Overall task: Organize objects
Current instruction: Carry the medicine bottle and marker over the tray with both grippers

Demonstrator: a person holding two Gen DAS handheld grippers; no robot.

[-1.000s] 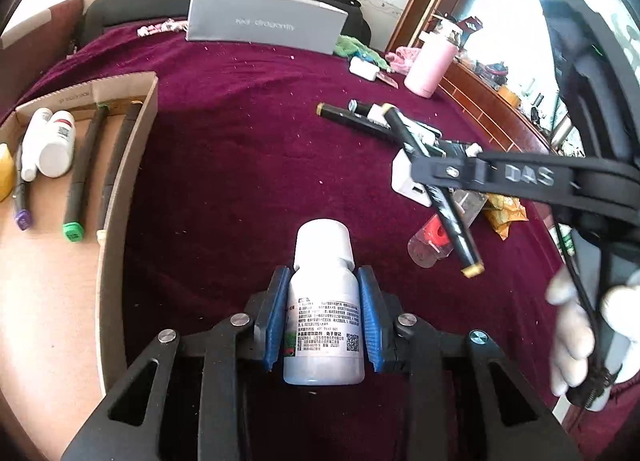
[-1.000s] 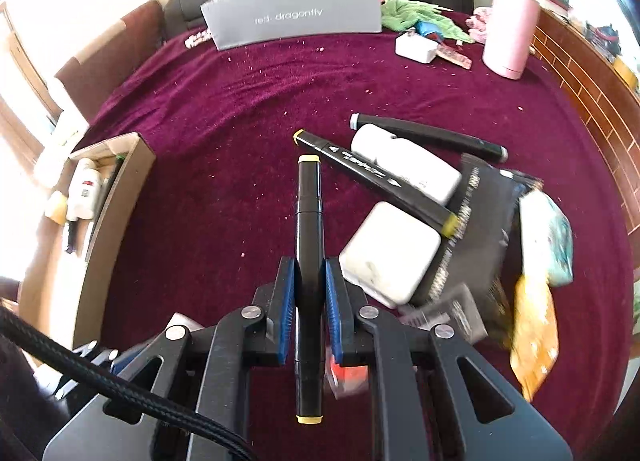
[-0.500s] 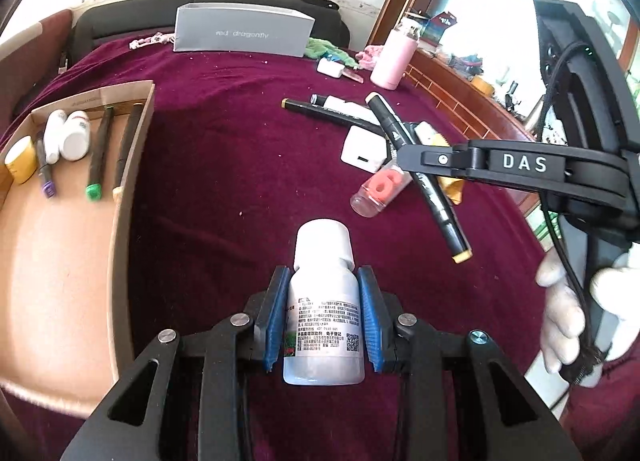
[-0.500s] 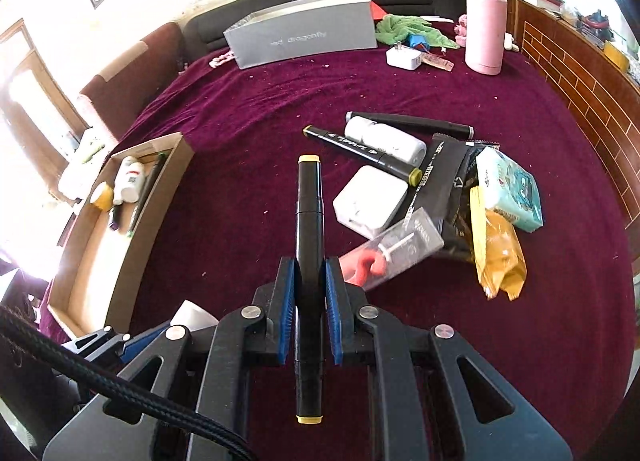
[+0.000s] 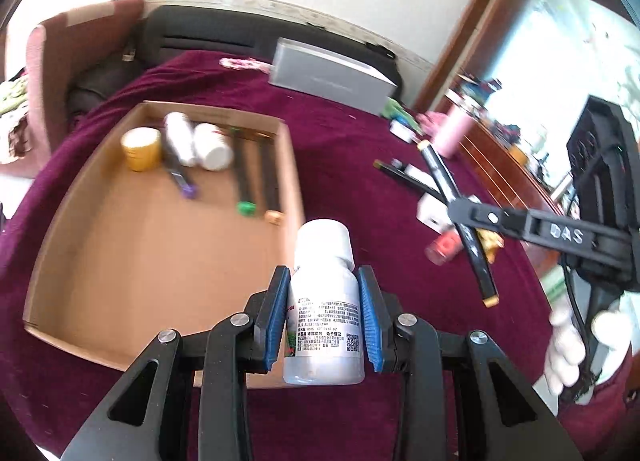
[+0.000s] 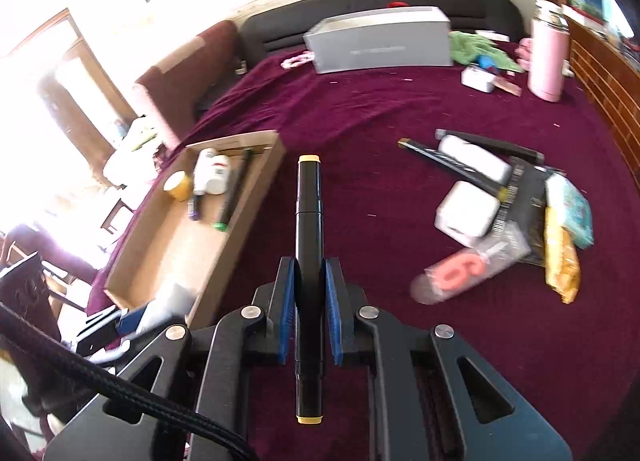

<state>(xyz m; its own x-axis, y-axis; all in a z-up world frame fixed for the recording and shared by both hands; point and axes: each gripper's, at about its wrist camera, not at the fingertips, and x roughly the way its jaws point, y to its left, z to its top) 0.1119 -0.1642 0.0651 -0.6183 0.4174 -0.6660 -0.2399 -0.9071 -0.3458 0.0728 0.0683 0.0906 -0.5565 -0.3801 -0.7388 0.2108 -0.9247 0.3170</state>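
My left gripper is shut on a white pill bottle with a printed label, held up just right of the cardboard box and near its front right wall. My right gripper is shut on a black marker with yellow ends, raised over the maroon cloth, right of the same cardboard box. That marker and gripper also show at the right of the left wrist view, marker. In the box lie a yellow jar, two white bottles and several markers.
On the maroon cloth right of the box lies a pile: white charger, black markers, a tube with a red number candle, snack packets. A grey box and pink flask stand at the back. A gloved hand holds the right gripper.
Both grippers rose and swung left toward the cardboard box, each keeping its load. The box now fills the left of the left wrist view, and the pile has slid right.
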